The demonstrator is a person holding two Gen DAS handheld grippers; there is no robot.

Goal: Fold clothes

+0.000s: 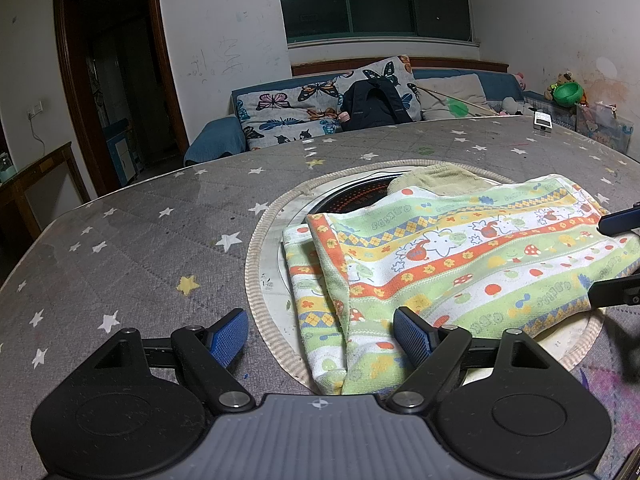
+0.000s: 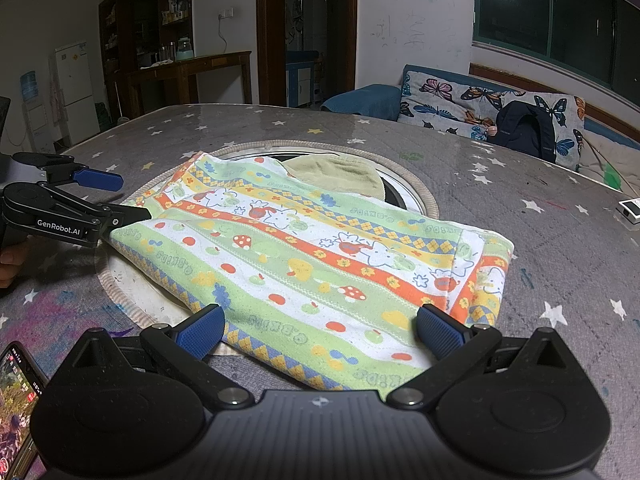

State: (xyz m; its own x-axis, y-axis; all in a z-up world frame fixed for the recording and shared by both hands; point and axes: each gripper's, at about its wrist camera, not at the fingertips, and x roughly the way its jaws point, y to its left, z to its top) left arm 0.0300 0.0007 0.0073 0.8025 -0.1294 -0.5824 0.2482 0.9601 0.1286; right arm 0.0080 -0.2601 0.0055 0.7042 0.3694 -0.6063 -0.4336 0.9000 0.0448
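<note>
A folded cloth (image 1: 460, 256) (image 2: 304, 256) with green, orange and yellow cartoon stripes lies over a round inset in the table. A plain beige-green cloth (image 1: 444, 178) (image 2: 340, 176) peeks out from under its far edge. My left gripper (image 1: 320, 336) (image 2: 120, 196) stands open at one end of the cloth; its right finger is over the fabric and its left finger over the table. My right gripper (image 2: 320, 330) (image 1: 616, 256) is open too, its fingers straddling the cloth's near edge. Neither gripper's pads press on the fabric.
The grey star-print table (image 1: 140, 240) (image 2: 540, 208) carries a round rimmed inset (image 1: 256, 264) (image 2: 424, 196). A lit phone (image 2: 16, 400) lies by the right gripper, and a small white device (image 1: 543, 122) (image 2: 630, 210) sits at the table's far side. Beyond is a sofa (image 1: 304, 116).
</note>
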